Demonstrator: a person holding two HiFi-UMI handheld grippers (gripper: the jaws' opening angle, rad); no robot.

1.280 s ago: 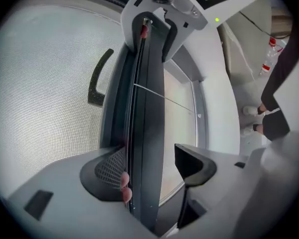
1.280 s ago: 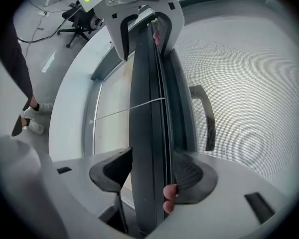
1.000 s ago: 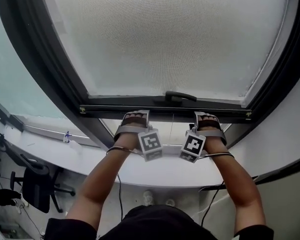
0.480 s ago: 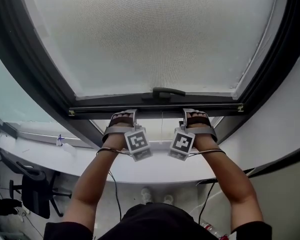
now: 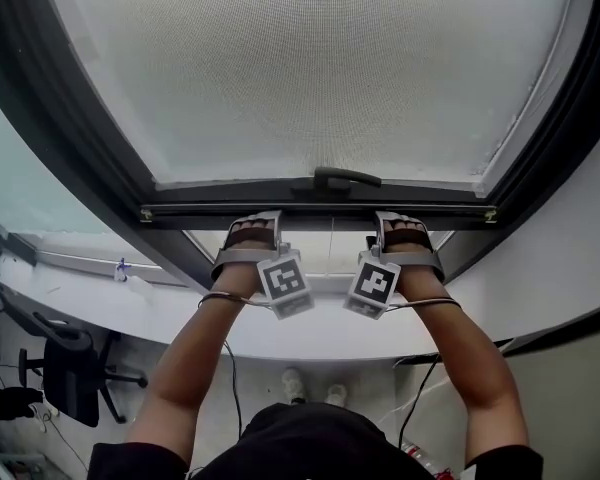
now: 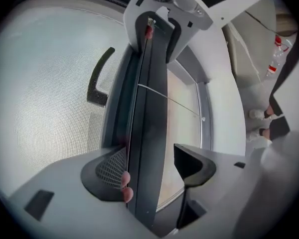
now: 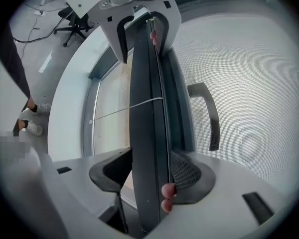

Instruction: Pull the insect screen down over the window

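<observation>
The insect screen (image 5: 320, 68), a pale fine mesh, covers most of the window. Its dark bottom bar (image 5: 210, 213) runs across, with a black handle (image 5: 345, 178) on it. My left gripper (image 5: 252, 226) and right gripper (image 5: 405, 224) reach up to the bar from below, either side of the handle. In the left gripper view the bar (image 6: 147, 98) passes between the jaws of my left gripper (image 6: 149, 166), which is shut on it. In the right gripper view my right gripper (image 7: 150, 172) is shut on the bar (image 7: 147, 98) likewise.
Dark window frame posts (image 5: 70, 138) flank the screen. A strip of uncovered opening shows under the bar, above the white sill (image 5: 310, 333). A thin cord (image 6: 164, 96) crosses that opening. An office chair (image 5: 70, 378) and cables sit on the floor below.
Both grippers have stayed on the bar. The bar looks slightly closer to the sill, and the view has shifted a little.
</observation>
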